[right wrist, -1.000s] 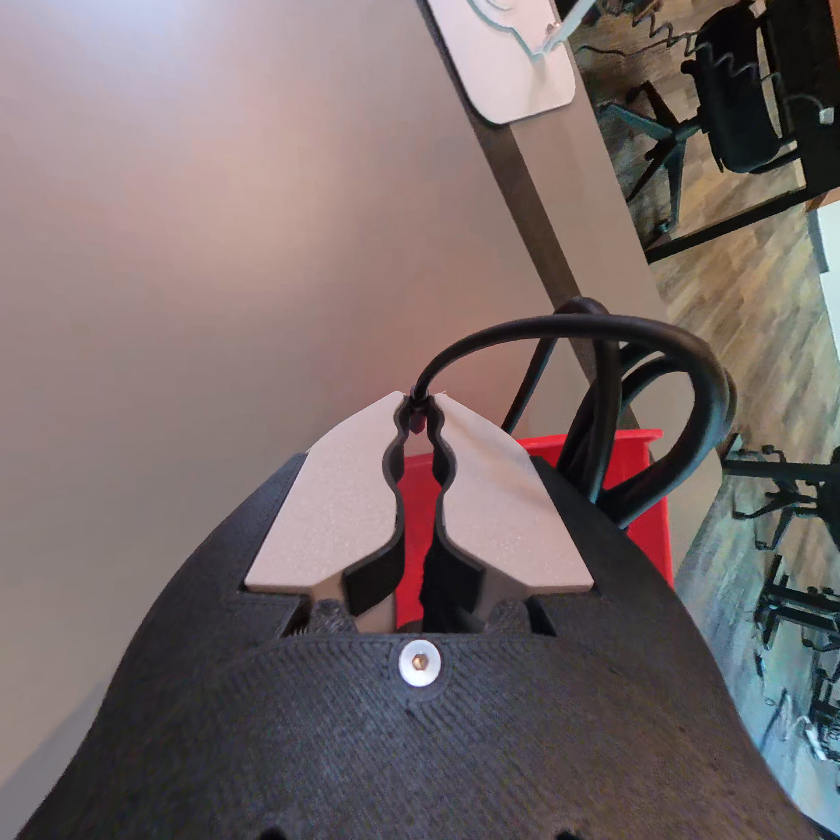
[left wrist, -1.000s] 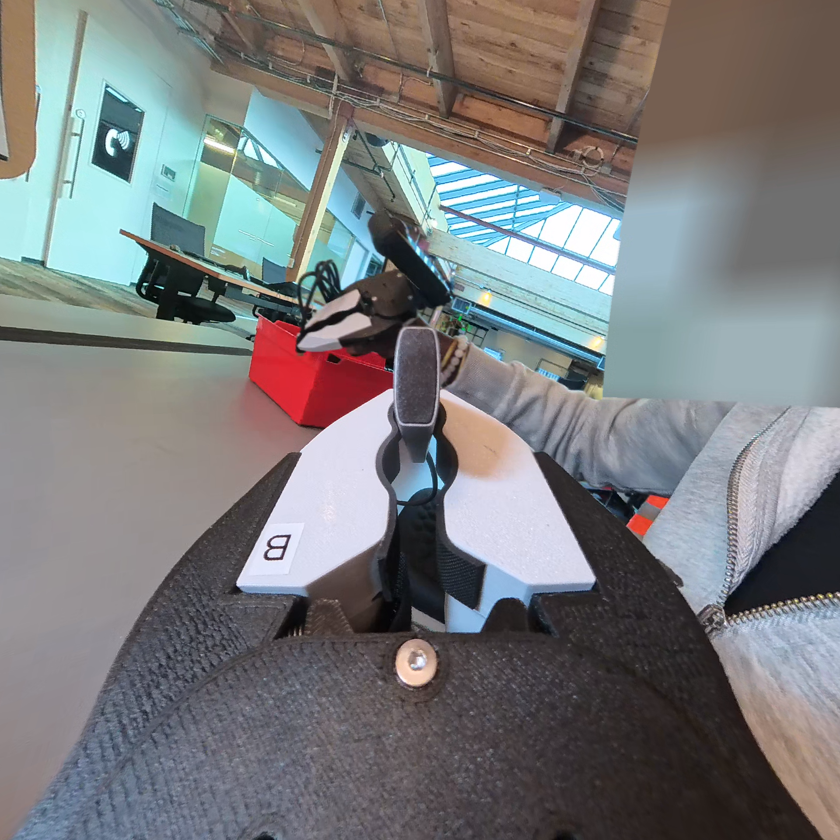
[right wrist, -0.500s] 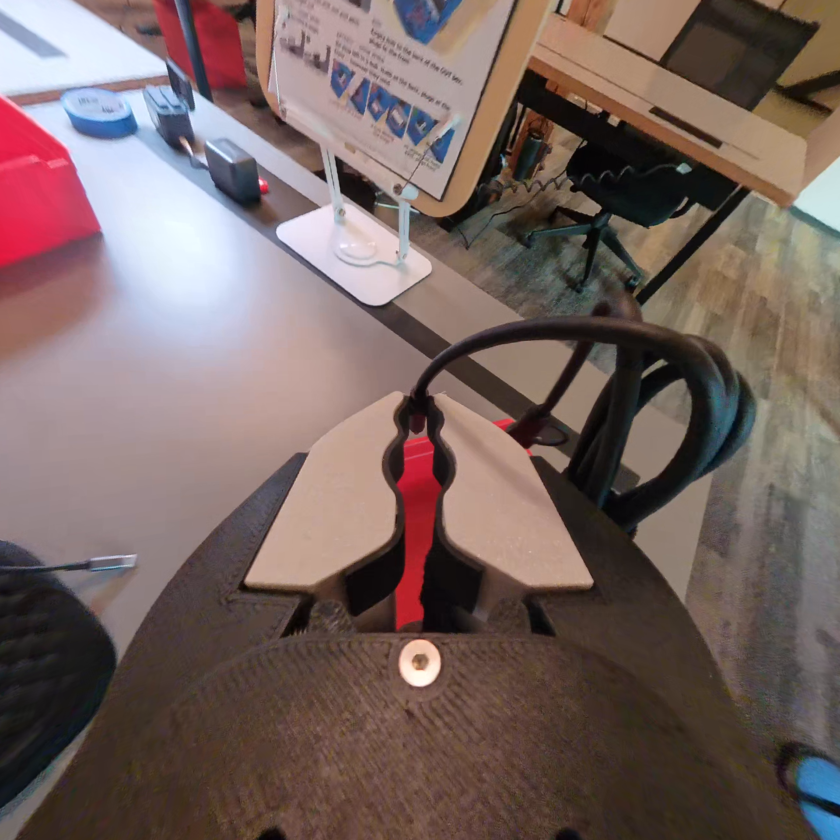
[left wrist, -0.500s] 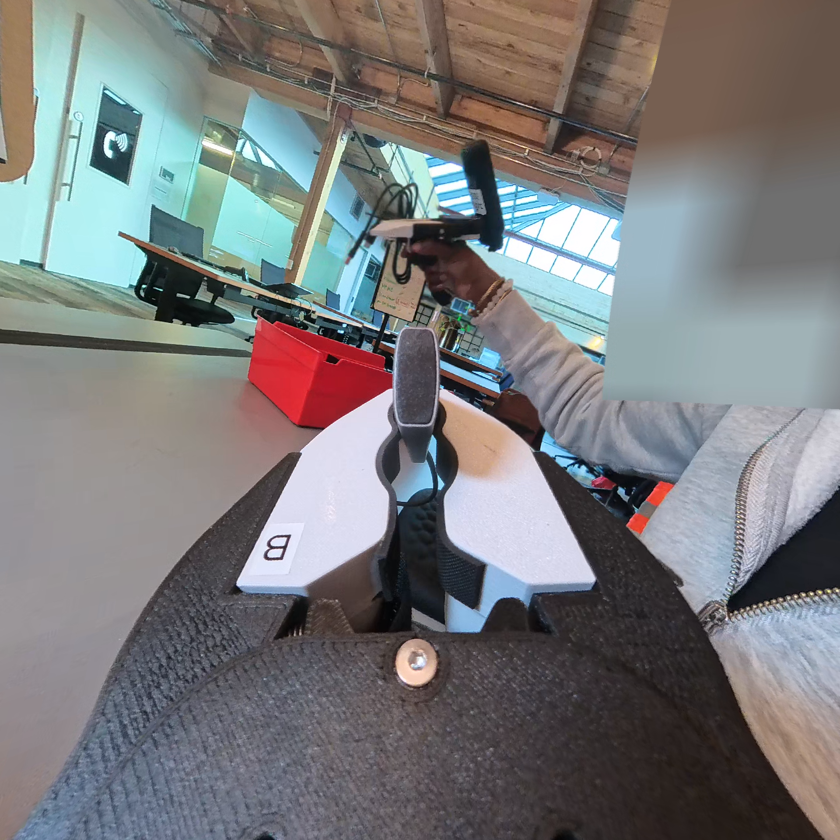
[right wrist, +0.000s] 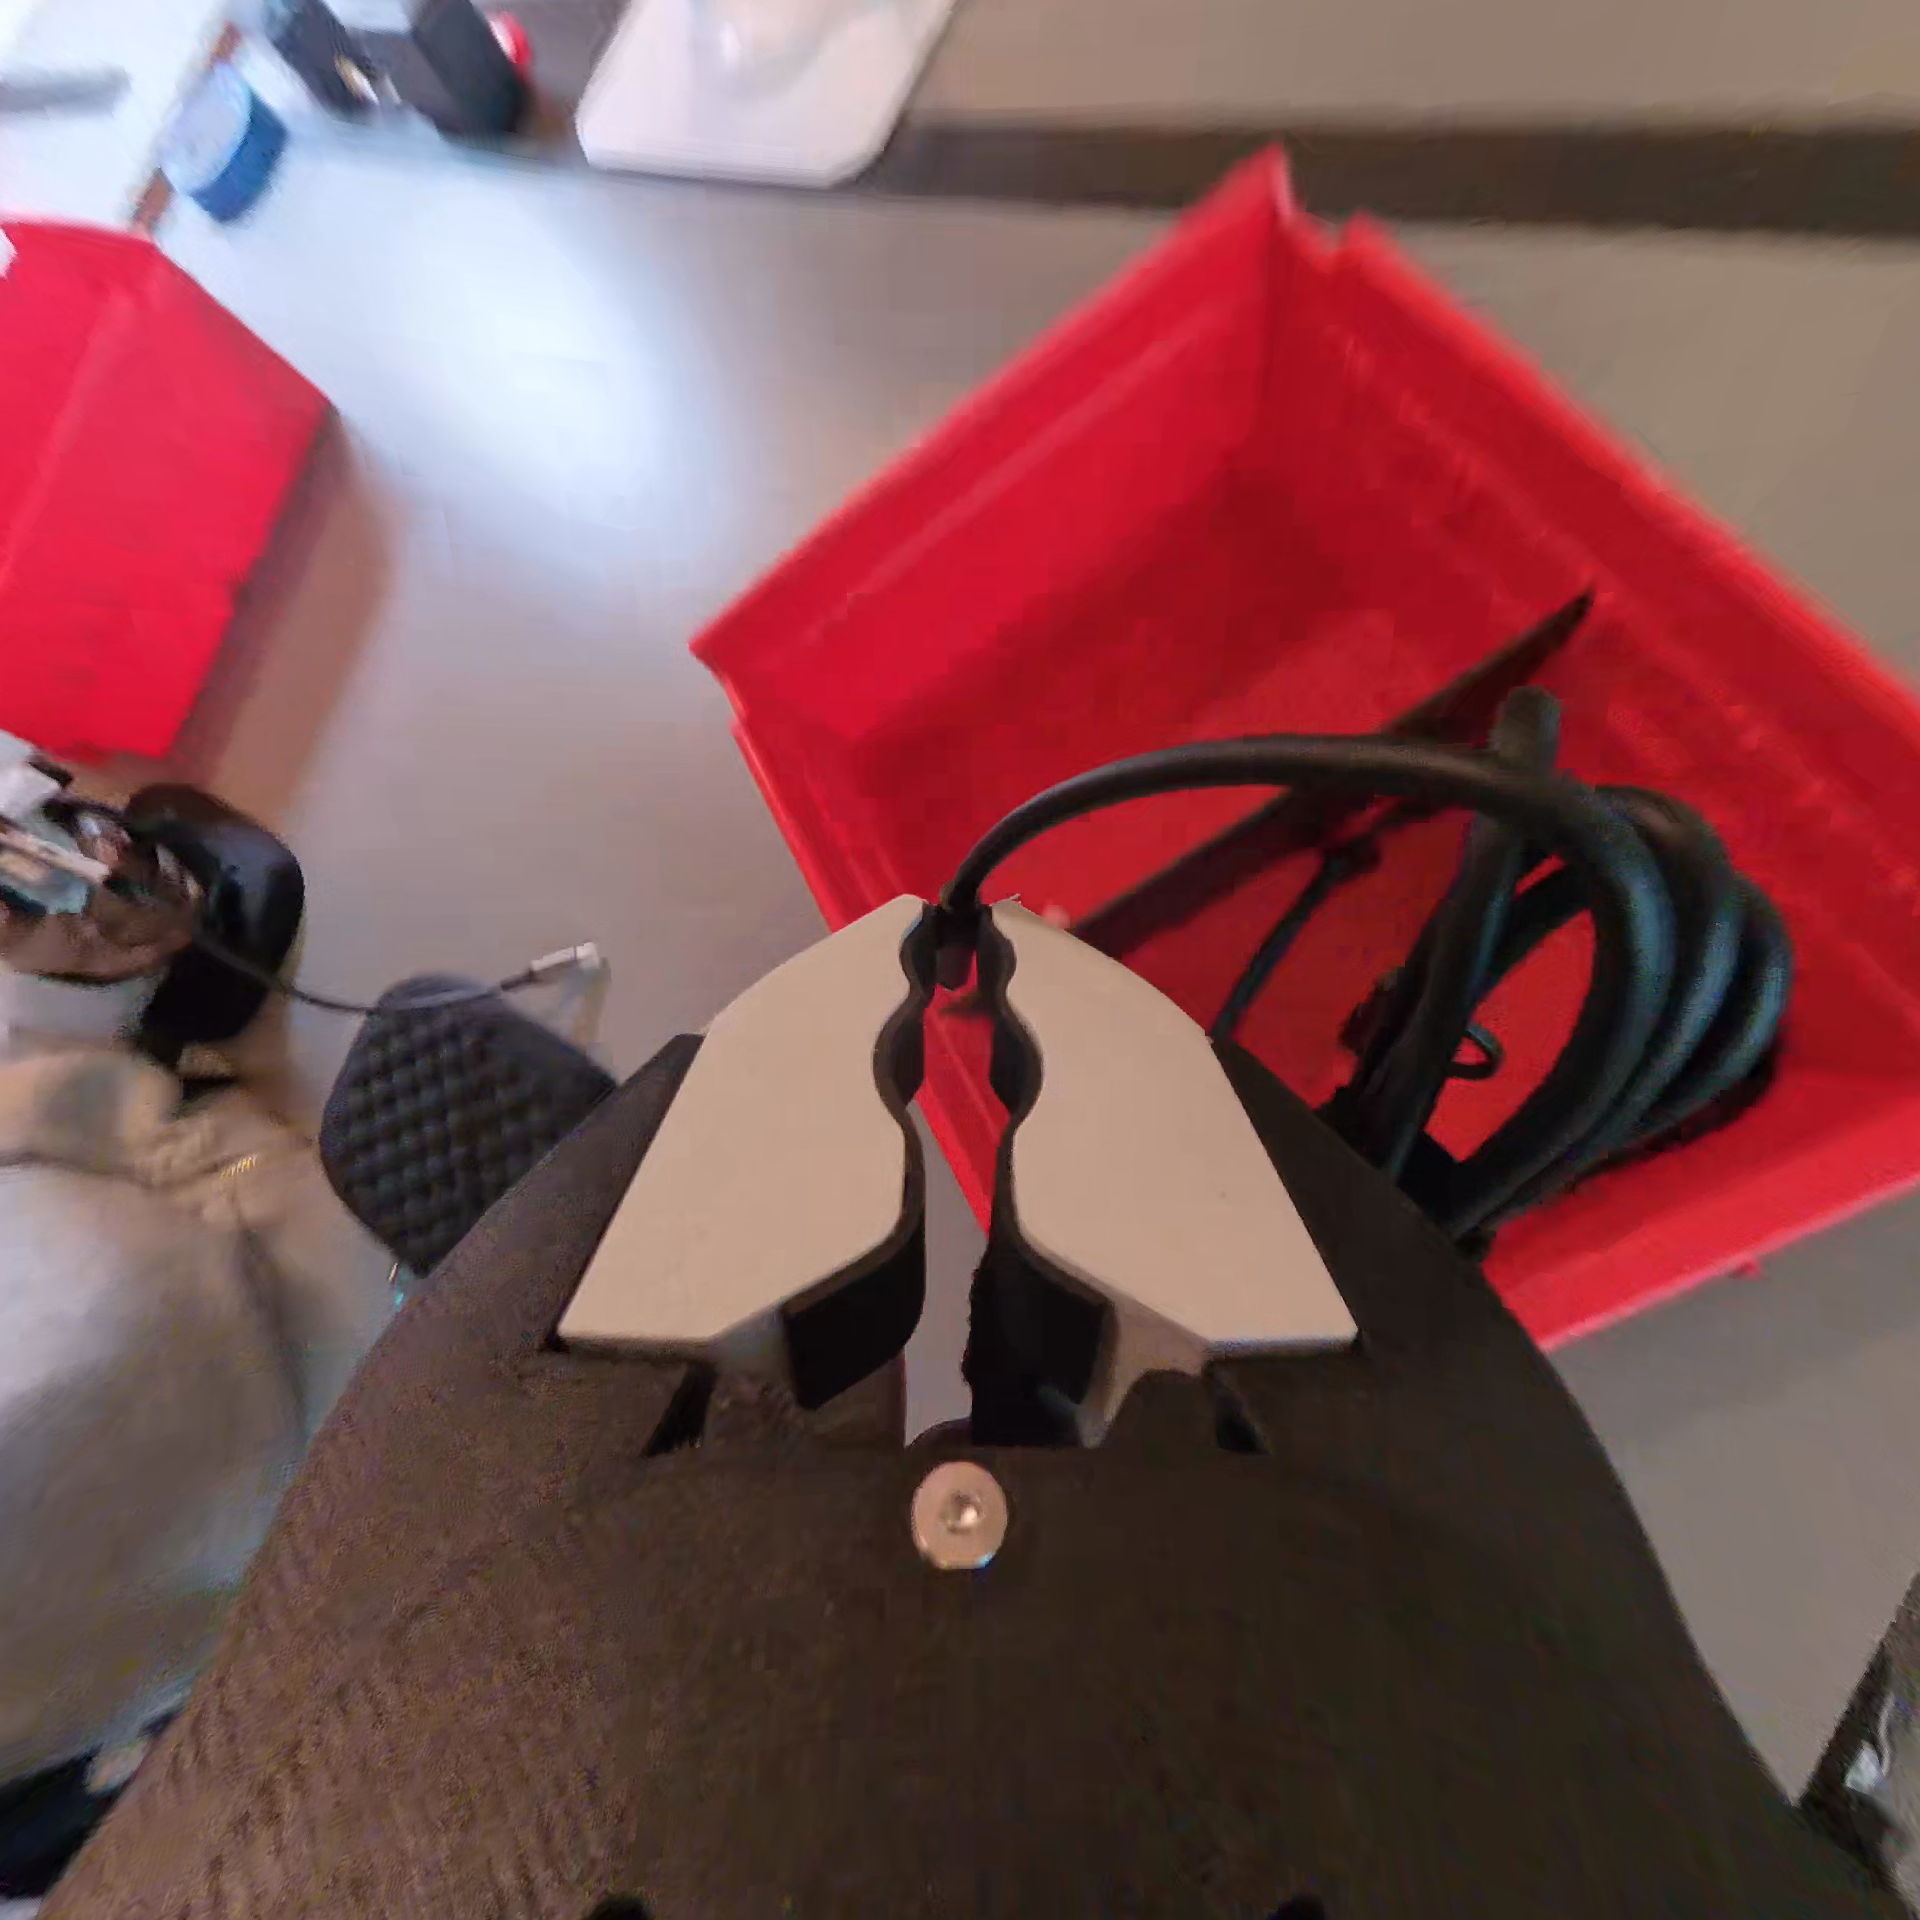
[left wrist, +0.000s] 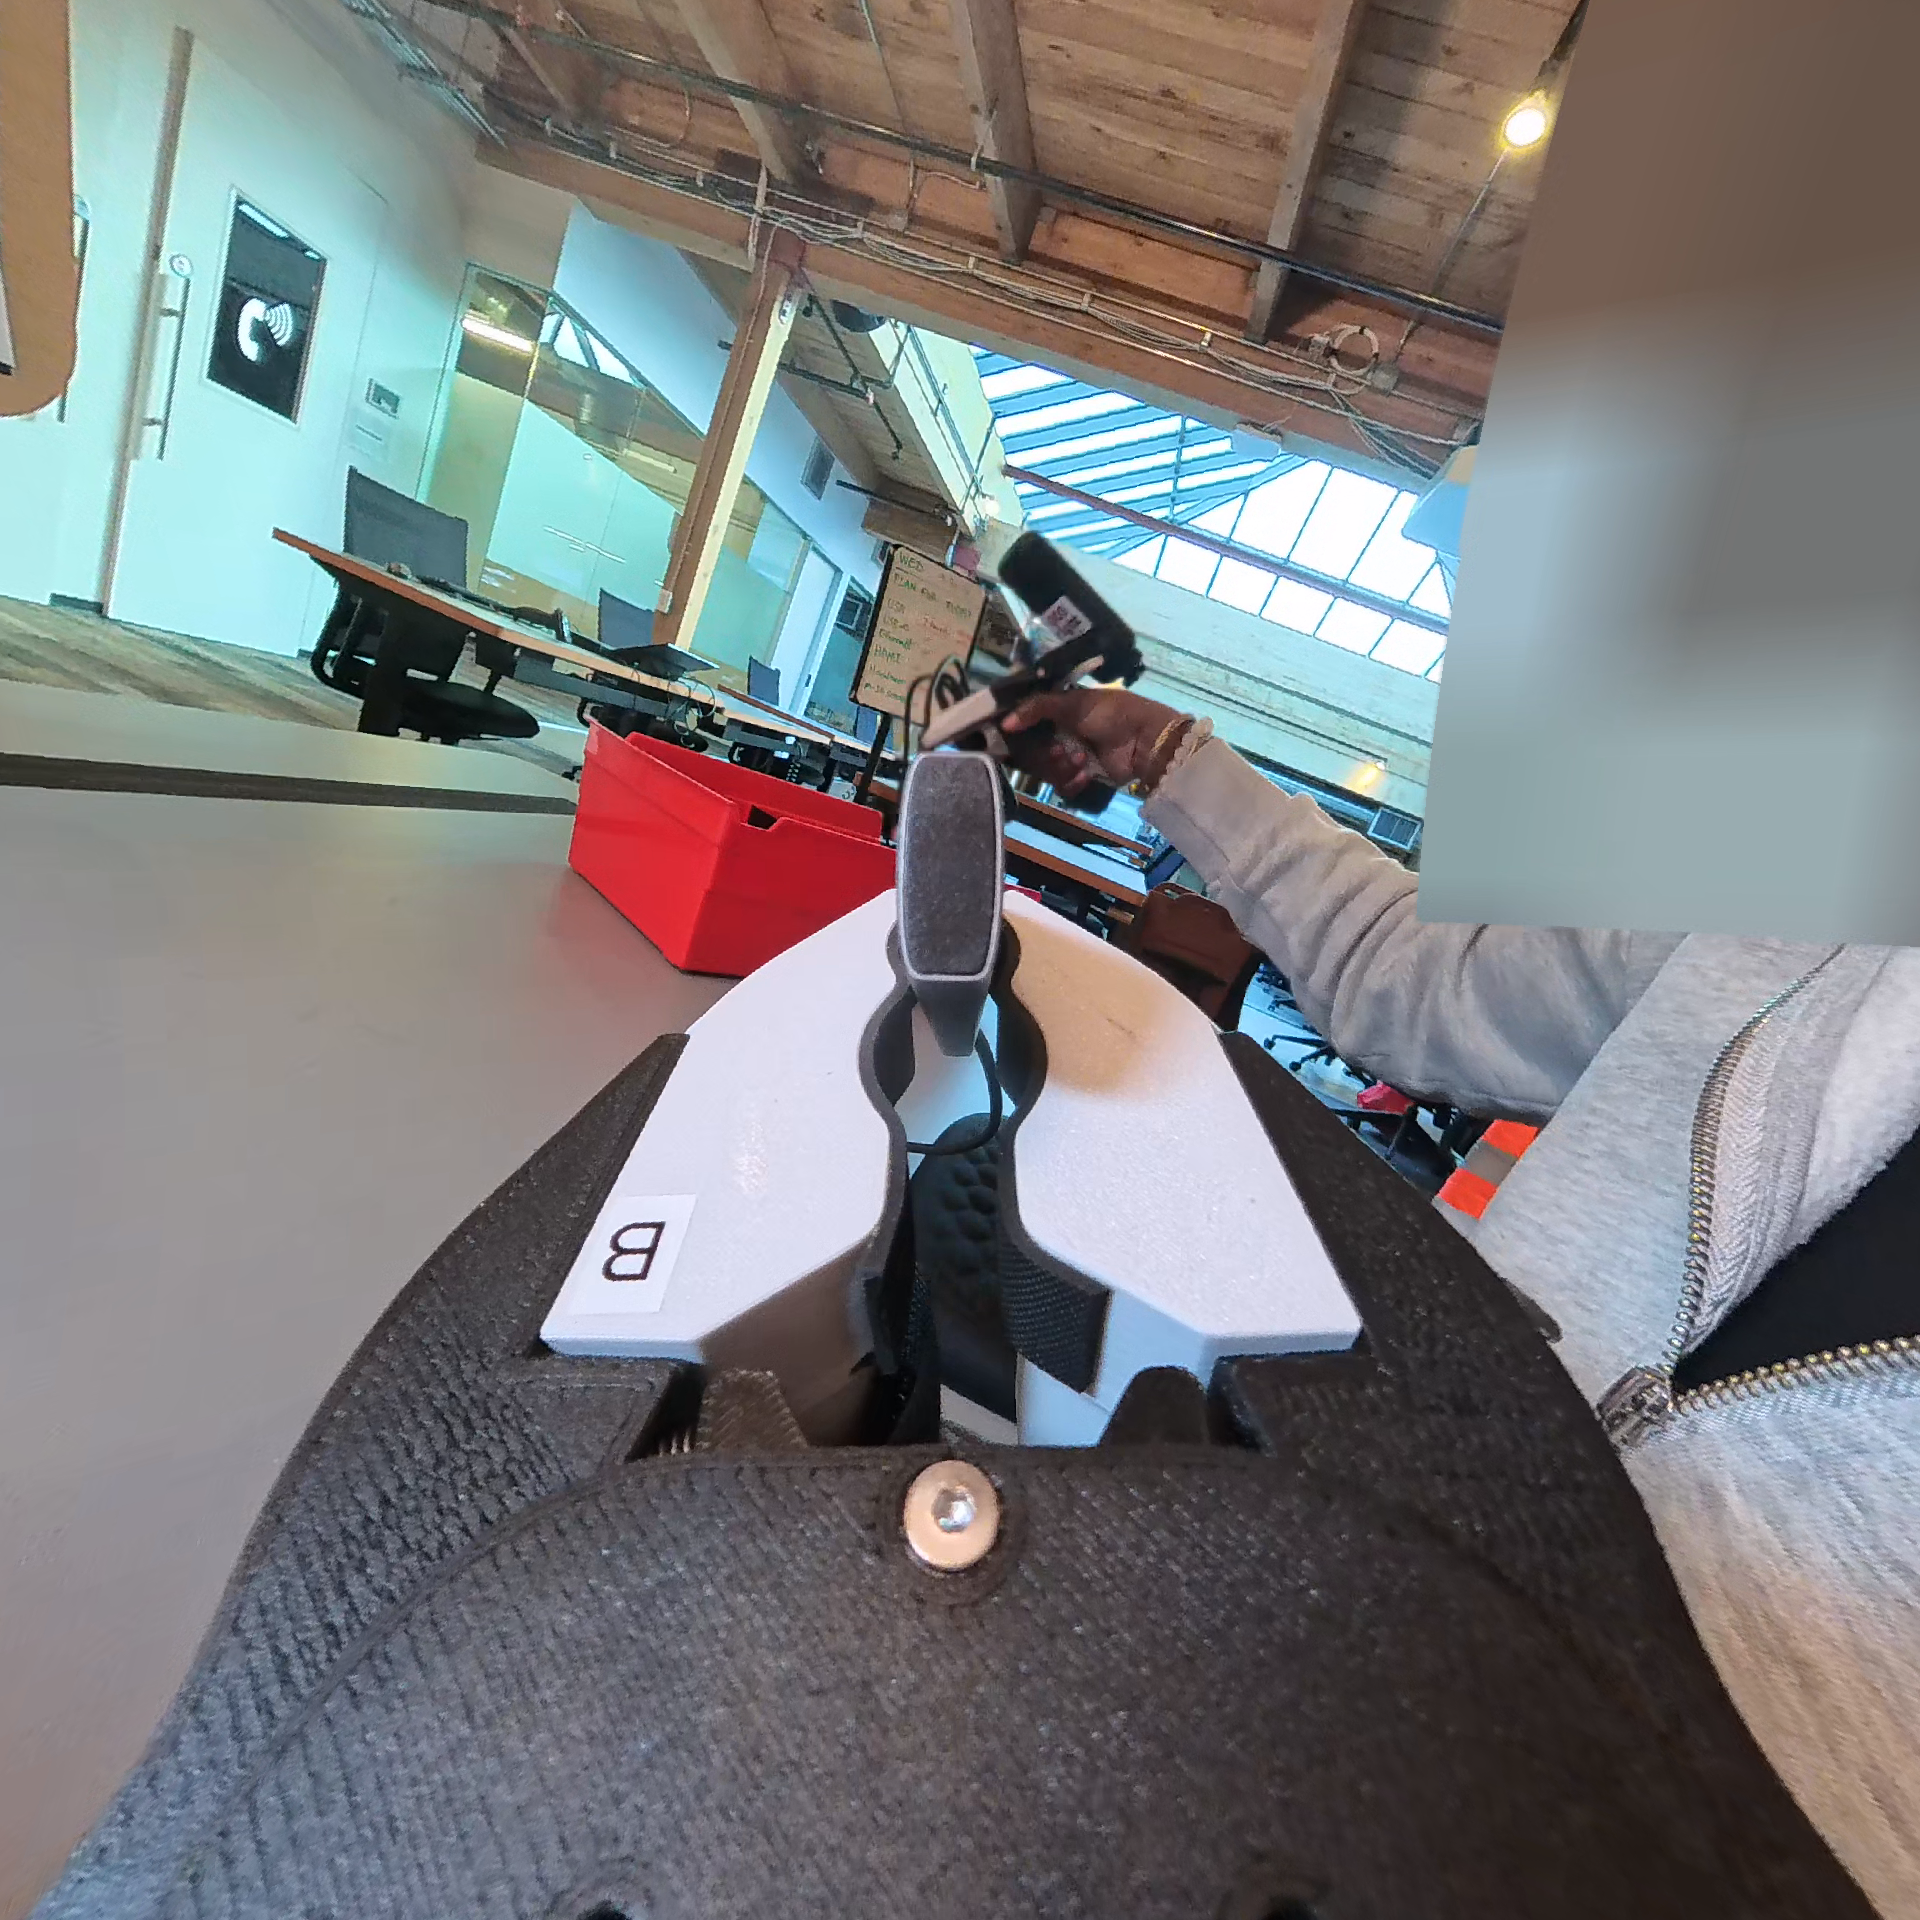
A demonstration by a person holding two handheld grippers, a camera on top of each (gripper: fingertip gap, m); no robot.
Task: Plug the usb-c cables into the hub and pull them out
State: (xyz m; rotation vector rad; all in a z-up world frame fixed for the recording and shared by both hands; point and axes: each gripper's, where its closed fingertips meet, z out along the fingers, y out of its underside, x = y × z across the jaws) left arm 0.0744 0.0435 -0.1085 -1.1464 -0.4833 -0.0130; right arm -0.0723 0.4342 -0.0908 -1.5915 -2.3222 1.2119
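**Inspector:** Report the right gripper (right wrist: 958, 933) first.

**Assistant:** Its 2 fingers are clamped on the end of a black usb-c cable (right wrist: 1299, 753). The rest of that cable hangs as 1 bundled coil (right wrist: 1662, 935) directly above the inside of the red bin (right wrist: 1039, 582).

**Inspector:** What differs from 1 second ago?

**Assistant:** Half a second ago this gripper was raised high beyond the bin, its camera facing across the table (right wrist: 582, 436). Now it is lower and its camera looks straight down into the bin. The grip on the cable is unchanged.

**Inspector:** And the left gripper (left wrist: 951, 940)?

**Assistant:** It has not moved. It is closed on the hub (left wrist: 948, 842), a dark oblong standing upright, on the near side of the bin. The hub's own thin lead ends in a silver plug (right wrist: 561, 956) lying on the table beside the bin.

**Inspector:** Consequence for the task?

**Assistant:** Cable and hub are well apart and nothing is plugged in. The coil is not unwound and I cannot see its connector. Whether the cable is being fetched from the bin or returned to it, I cannot tell. A 2nd red bin (right wrist: 125, 468) stands farther off; its contents are not visible.
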